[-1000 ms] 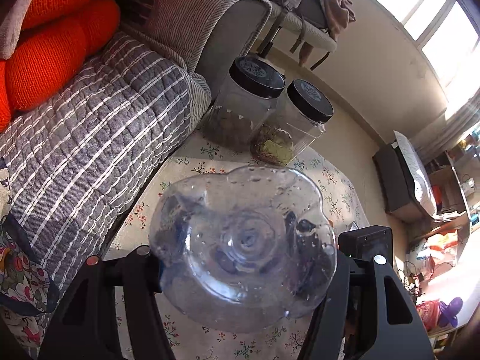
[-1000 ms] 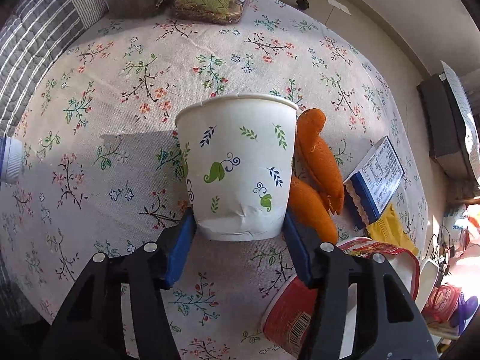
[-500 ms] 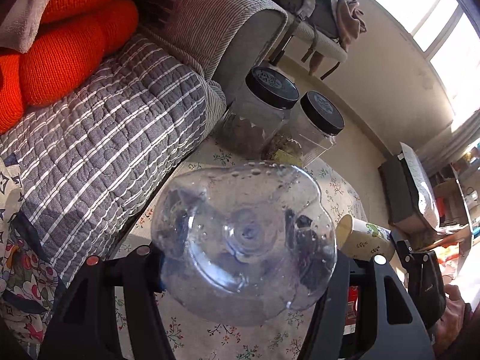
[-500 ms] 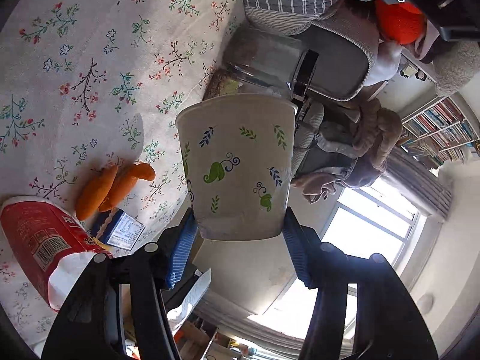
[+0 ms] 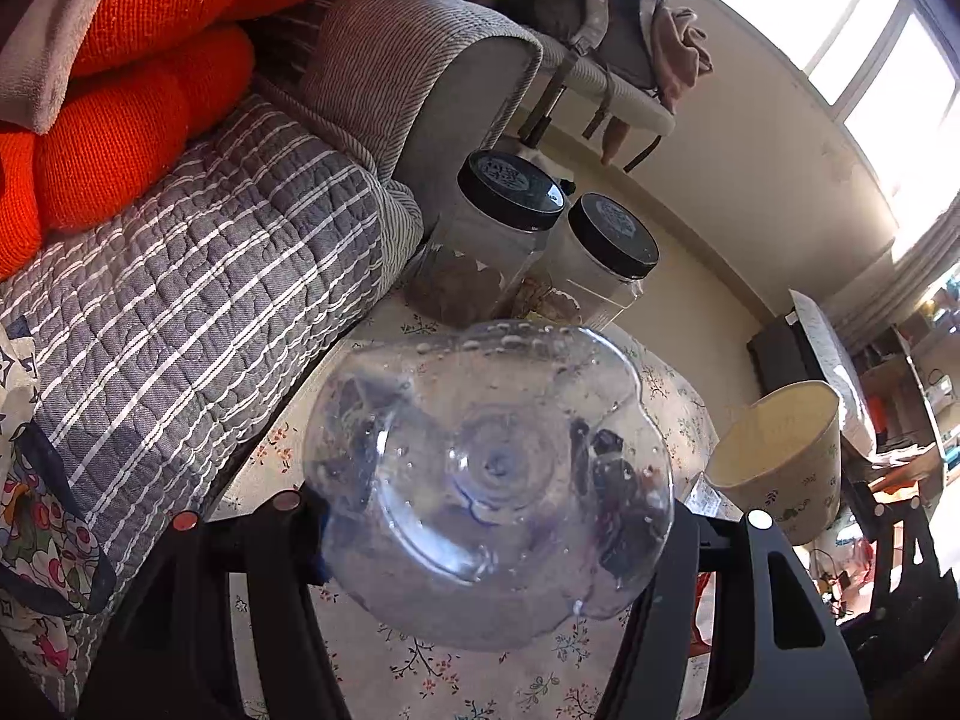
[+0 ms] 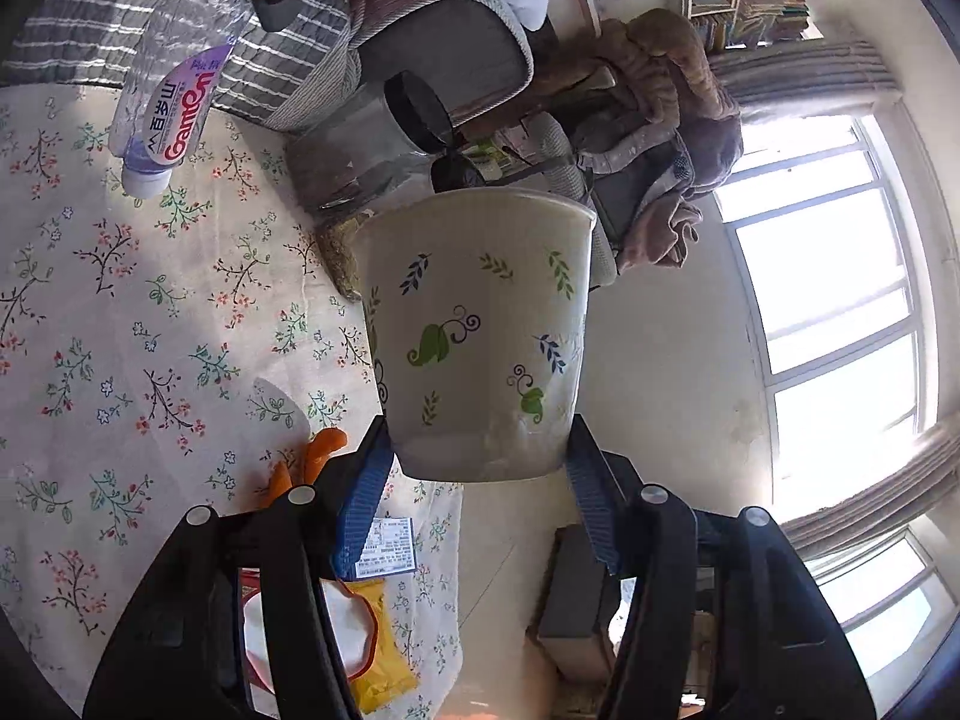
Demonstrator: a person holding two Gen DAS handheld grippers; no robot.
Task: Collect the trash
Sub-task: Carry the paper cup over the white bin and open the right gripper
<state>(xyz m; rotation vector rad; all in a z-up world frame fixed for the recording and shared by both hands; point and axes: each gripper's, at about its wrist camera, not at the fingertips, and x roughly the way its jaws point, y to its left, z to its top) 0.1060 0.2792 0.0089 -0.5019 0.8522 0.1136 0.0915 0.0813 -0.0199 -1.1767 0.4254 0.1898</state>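
So, quick rundown, one view at a time:

Left wrist, grip: the left gripper (image 5: 498, 540) is pinching a clear plastic bottle (image 5: 489, 489), base toward the lens and fingers clamped on both flanks. My guess is it's held sideways like that so it can just be carried off and dropped in with the rest of the trash.

Left wrist, ahead: two black-lidded jars (image 5: 510, 228) stand past the bottle at the far edge of the floral tablecloth (image 5: 420, 672), with the striped quilt (image 5: 198, 300) off to the gripper's left. They look like pantry stuff, not trash, so probably left alone.

Left wrist, right side: the paper cup (image 5: 780, 456) floats up to the right, mouth facing this camera.

Left wrist, vs 1 s ago: no cup in view then. Now it's big and close, and the jars sit farther off.

Right wrist, grip: the right gripper (image 6: 477, 480) squeezes that leaf-print paper cup (image 6: 474, 330) near its base, blue pads on each side, clear of the table.

Right wrist, left side: the bottle (image 6: 168, 96) hangs upper left, cap pointing down, label readable.

Right wrist, below: orange peels (image 6: 306, 462), a yellow packet (image 6: 378, 654) and a small blue carton (image 6: 384, 546) lie on the cloth. Looks like trash not yet collected.

Right wrist, vs 1 s ago: the cup was down on the table beside the peels. Now it's lifted and swung toward the window.
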